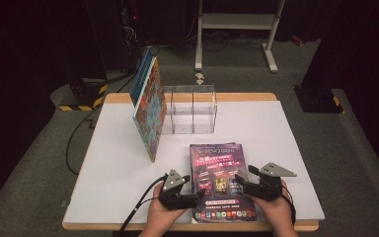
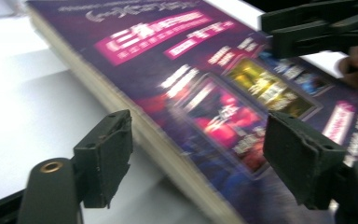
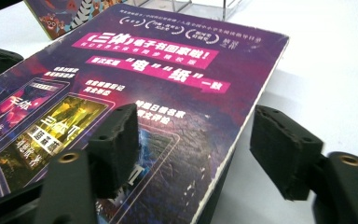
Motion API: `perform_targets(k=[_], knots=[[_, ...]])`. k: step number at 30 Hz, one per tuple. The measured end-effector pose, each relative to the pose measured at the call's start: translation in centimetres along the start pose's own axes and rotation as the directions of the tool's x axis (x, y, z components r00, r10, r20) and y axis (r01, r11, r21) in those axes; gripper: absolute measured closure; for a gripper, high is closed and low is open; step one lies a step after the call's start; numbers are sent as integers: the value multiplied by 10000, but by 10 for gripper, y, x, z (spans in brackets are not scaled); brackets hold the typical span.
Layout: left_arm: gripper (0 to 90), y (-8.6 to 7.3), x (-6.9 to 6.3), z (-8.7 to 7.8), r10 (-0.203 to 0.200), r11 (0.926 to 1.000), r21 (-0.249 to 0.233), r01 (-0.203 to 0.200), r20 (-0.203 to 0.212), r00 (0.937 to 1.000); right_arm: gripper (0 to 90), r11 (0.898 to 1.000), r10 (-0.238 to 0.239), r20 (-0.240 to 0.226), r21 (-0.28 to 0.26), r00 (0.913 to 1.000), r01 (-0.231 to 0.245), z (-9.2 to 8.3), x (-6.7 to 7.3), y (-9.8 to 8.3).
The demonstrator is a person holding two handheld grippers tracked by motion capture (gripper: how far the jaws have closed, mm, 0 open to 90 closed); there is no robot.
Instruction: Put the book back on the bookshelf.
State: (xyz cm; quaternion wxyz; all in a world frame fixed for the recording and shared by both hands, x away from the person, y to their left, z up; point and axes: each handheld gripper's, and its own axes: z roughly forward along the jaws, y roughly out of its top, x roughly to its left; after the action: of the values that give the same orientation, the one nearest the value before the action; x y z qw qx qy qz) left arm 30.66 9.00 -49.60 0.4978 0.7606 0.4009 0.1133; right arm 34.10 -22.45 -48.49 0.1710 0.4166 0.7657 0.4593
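Note:
A thick purple book [image 1: 219, 177] lies flat near the table's front edge, cover up. My left gripper [image 1: 197, 196] is at its left edge. In the left gripper view the jaws [image 2: 196, 154] stand open astride that edge, one over the white table and one over the cover of the book [image 2: 205, 84], neither pressing. My right gripper [image 1: 241, 186] is at the book's right edge. In the right gripper view its jaws [image 3: 200, 144] are also open astride the edge of the book [image 3: 177, 93], one above the cover and one above the table.
A colourful picture book [image 1: 148, 106] stands tilted against a clear acrylic two-bay holder [image 1: 191, 109] at the table's back middle. The white table top [image 1: 276, 148] stretches to the right. A white metal frame [image 1: 237, 22] stands on the floor behind.

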Motion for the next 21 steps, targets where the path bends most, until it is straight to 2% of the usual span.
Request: perform_targets(k=[2, 14, 19, 21], knots=[[208, -1, 3, 2, -295, 9996, 55, 294, 155, 9994, 268, 10000, 30, 5, 40, 10000, -30, 0, 0, -1], [51, 8, 13, 23, -963, 9943, 511, 941, 430, 9944, 221, 9997, 169, -245, 173, 9996, -165, 2, 1, -1], [0, 10, 17, 30, -1125, 9918, 674, 1082, 648, 9915, 206, 9996, 226, -257, 195, 9994, -221, 3, 2, 0], [0, 12, 17, 31, -946, 9939, 633, 907, 624, 9936, 204, 9996, 216, -299, 205, 9993, -210, 4, 1, 0]])
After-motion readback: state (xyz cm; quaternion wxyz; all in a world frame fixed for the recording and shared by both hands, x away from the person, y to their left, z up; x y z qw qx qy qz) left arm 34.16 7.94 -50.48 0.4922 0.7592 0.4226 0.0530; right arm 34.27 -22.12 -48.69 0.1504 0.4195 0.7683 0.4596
